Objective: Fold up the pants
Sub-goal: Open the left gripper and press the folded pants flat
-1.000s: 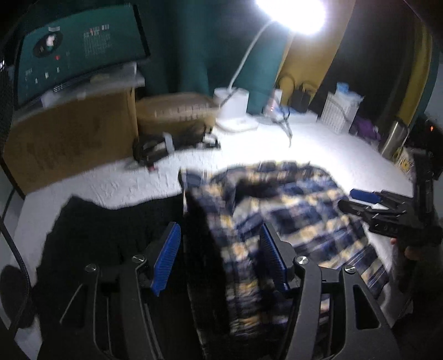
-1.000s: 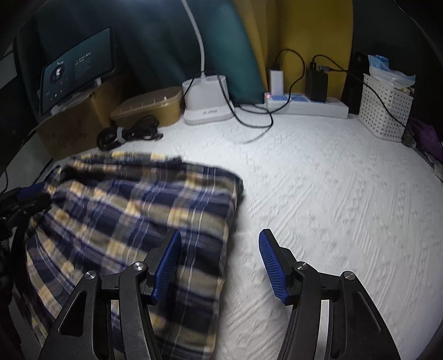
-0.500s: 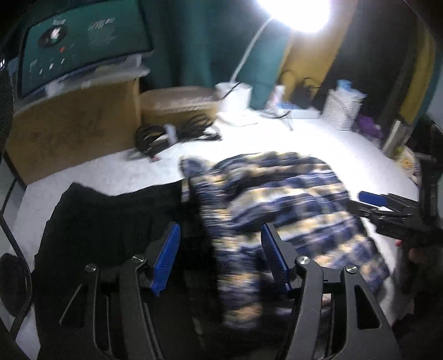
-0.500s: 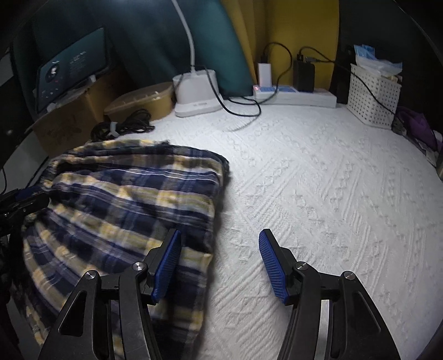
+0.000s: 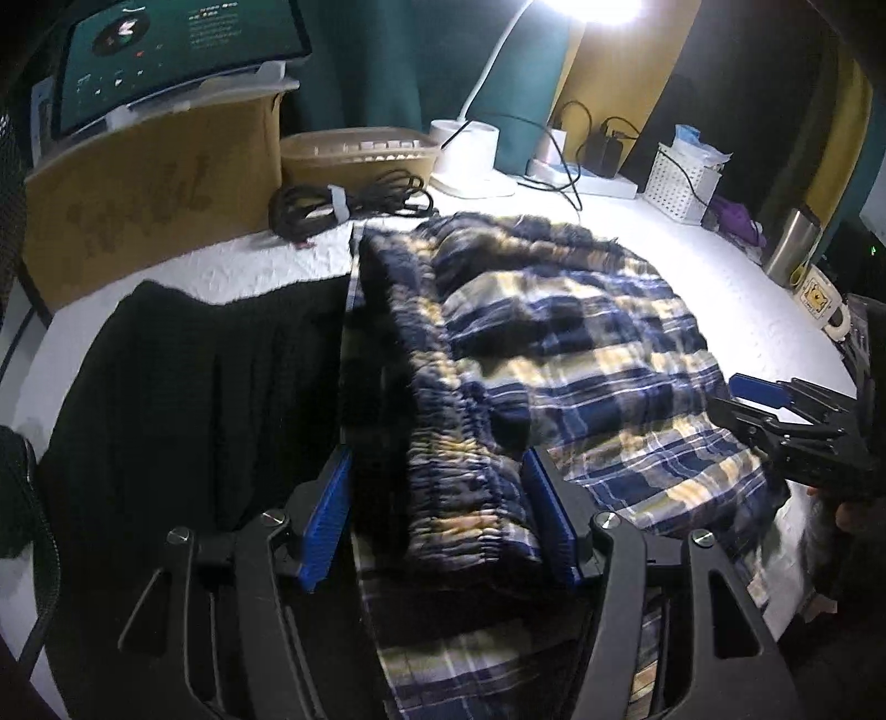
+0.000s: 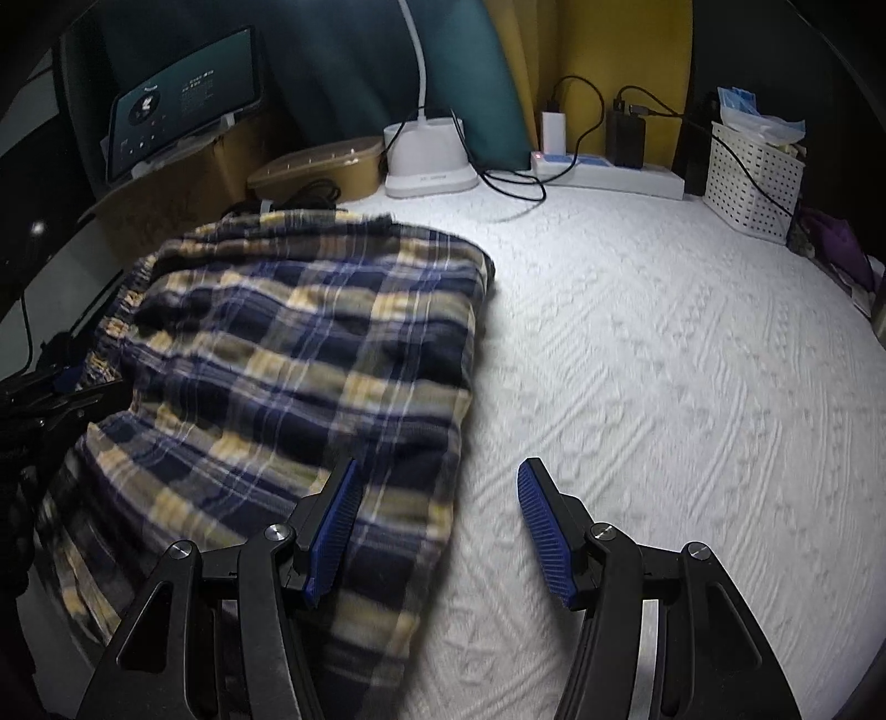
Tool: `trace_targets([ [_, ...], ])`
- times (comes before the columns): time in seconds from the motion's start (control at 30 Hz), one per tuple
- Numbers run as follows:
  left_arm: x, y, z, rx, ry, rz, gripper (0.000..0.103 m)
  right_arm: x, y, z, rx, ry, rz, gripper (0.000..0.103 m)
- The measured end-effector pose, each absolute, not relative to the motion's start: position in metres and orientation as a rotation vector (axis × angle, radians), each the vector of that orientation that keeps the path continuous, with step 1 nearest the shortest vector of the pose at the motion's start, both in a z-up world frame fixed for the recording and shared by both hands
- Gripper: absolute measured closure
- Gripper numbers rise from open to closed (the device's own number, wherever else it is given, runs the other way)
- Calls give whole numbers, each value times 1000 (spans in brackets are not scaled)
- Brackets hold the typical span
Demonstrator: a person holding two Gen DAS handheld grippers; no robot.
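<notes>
- Navy, yellow & white plaid flannel pants (image 5: pixel 559 354), folded into a thick stack, lie on white textured bedspread (image 6: pixel 664 387); gathered elastic waistband (image 5: pixel 470 487) runs down the stack's left side in left wrist view.
- Left gripper (image 5: pixel 437 509), black frame w/ blue ribbed pads: jaws about half-wide, straddling the waistband end. Right pad looks to brush the cloth, left pad stands clear of it – no clamp.
- Right gripper (image 6: pixel 437 515), same build: jaws about half-wide, nothing pinched. Left finger sits over the plaid stack's right edge, right finger over bare bedspread.
- In left wrist view the right gripper shows at the far right edge, just beside the pants' right side, w/ a bit of the person's hand below it.
- Black knit garment (image 5: pixel 183 399) lies flat on the bedspread, touching the pants' left edge.
- Back of the surface: brown cardboard box (image 5: pixel 149 194) w/ a lit screen (image 5: pixel 166 50) on top, tan lidded container (image 5: pixel 354 152), coiled black cable (image 5: pixel 343 205), white lamp base (image 6: pixel 426 160), white power strip (image 6: pixel 609 174) w/ chargers plugged in, white perforated plastic basket (image 6: pixel 753 177).
- Right of the pants, well apart: steel flask (image 5: pixel 789 246) & white printed mug (image 5: pixel 819 296).
</notes>
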State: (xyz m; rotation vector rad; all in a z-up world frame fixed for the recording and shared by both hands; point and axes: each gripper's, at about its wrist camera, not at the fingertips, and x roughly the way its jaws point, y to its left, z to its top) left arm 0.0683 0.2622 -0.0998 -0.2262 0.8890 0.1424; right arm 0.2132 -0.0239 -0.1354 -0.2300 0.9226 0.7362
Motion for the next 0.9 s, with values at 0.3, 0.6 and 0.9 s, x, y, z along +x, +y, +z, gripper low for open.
trace_targets([
  [0.3, 56, 260, -96, -237, 851, 172, 41, 199, -39, -133, -234, 902, 708, 42],
  [0.6, 36, 245, -80, -231, 785, 183, 41, 183, -61, -125, -233, 880, 689, 42],
  [0.9, 17, 220, -67, -187, 738, 185, 40, 167, -89, -115, -222, 857, 657, 42],
])
